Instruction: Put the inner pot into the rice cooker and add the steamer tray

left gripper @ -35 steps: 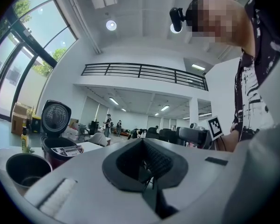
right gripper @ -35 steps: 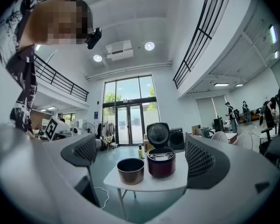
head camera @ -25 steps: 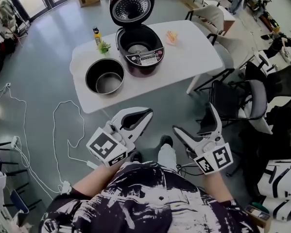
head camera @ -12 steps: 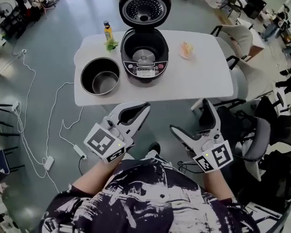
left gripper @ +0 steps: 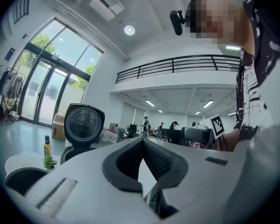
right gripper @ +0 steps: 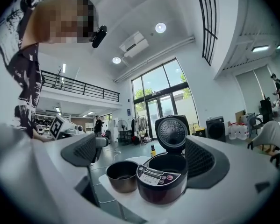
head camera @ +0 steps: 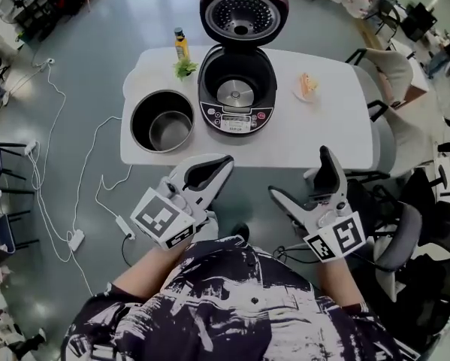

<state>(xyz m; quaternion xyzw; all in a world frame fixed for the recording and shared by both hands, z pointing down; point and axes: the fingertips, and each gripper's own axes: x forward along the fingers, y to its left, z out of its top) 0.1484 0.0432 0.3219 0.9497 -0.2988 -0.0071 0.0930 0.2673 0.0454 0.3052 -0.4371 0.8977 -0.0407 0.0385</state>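
Head view: the inner pot sits on the white surface, just left of the open rice cooker. The left gripper and right gripper hover off the near edge. Left gripper view: jaws pressed together, empty. Right gripper view: jaws spread wide, empty.

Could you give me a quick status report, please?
Left gripper shut, empty; right gripper open; both short of the table. Inner pot on table beside open rice cooker. Path clear.
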